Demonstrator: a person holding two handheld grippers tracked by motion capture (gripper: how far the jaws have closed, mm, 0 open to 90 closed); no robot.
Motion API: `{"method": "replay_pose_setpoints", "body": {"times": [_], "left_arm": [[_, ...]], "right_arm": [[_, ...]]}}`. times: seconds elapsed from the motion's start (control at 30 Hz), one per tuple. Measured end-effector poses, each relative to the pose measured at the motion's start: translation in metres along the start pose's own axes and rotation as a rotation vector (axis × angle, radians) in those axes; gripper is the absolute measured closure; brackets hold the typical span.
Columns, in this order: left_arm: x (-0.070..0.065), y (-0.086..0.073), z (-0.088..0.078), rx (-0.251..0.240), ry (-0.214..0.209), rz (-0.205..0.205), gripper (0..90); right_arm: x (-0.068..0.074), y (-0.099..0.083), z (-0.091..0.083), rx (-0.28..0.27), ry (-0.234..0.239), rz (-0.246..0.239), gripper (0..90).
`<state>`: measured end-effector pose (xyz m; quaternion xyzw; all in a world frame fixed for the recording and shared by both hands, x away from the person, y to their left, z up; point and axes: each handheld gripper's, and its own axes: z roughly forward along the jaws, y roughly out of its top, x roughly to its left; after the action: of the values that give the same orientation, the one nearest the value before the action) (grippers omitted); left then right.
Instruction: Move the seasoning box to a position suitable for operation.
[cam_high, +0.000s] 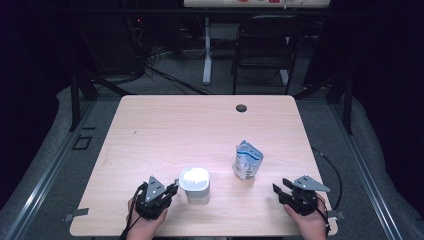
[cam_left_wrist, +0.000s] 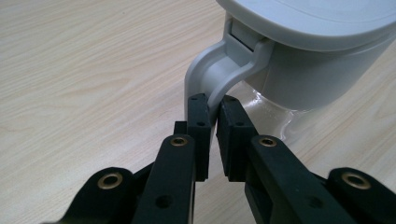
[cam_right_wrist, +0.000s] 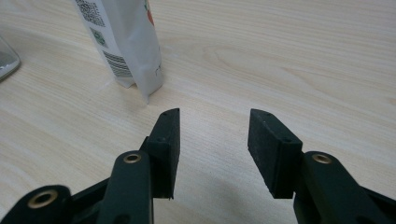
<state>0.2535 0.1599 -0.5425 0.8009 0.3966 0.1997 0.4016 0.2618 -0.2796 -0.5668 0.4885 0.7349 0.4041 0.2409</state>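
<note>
Two grippers sit at the near edge of the table (cam_high: 150, 125), one in each hand. Left gripper (cam_high: 172, 190): jaws clamped on the handle (cam_left_wrist: 212, 77) of a white jug (cam_high: 195, 185); in the left gripper view the grey handle curves down from the lid hinge and its lower end is pinched between the two pads (cam_left_wrist: 200, 126), which stand almost together. Jug body lies just beyond and to the right of the jaw tips; its lid (cam_left_wrist: 317, 21) overhangs them from above. A clear base shows under the grey body, resting on the wood.

Right gripper (cam_right_wrist: 215, 140): jaws apart, nothing between them, tips just above bare table. A white pouch (cam_right_wrist: 123, 42) stands upright ahead of the jaws and to their left, apart from the left pad; barcode and QR print face the camera. In the high view the pouch (cam_high: 247, 160) stands between the two grippers, nearer the right gripper (cam_high: 280, 191), and the jug stands near it, not touching.
</note>
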Motion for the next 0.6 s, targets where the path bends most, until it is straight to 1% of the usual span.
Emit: {"method": "replay_pose_setpoints", "body": {"times": [0.1,0.13,0.2,0.23,0.3,0.37,0.5,0.57,0.6], "left_arm": [[0.002,0.000,-0.001,0.006,-0.022,-0.011,83.1],[0.003,0.001,-0.001,0.003,-0.033,-0.017,81.6],[0.004,0.001,-0.003,0.005,-0.062,-0.008,75.7],[0.004,0.001,-0.004,-0.006,-0.067,-0.004,73.9],[0.004,0.002,-0.007,-0.010,-0.079,-0.004,71.5],[0.005,0.004,-0.011,-0.024,-0.092,-0.006,70.8],[0.008,0.008,-0.018,-0.055,-0.098,-0.012,70.1],[0.009,0.010,-0.021,-0.059,-0.098,-0.019,70.1],[0.010,0.010,-0.022,-0.065,-0.097,-0.016,70.1]], "right_arm": [[0.000,0.000,0.000,0.003,-0.002,0.001,54.2],[-0.001,0.000,-0.001,0.007,-0.002,-0.002,54.2],[-0.001,0.000,-0.001,0.006,-0.005,-0.003,54.2],[-0.001,0.001,-0.001,0.005,-0.005,-0.003,54.2],[-0.001,0.001,0.000,0.003,-0.002,-0.002,54.2],[-0.001,0.001,0.000,0.003,-0.004,-0.004,54.2],[0.000,0.001,-0.001,0.000,-0.007,-0.004,54.2],[-0.001,0.001,-0.001,-0.002,-0.004,0.001,54.2],[-0.001,0.001,-0.001,-0.004,-0.006,0.006,54.3]]}}
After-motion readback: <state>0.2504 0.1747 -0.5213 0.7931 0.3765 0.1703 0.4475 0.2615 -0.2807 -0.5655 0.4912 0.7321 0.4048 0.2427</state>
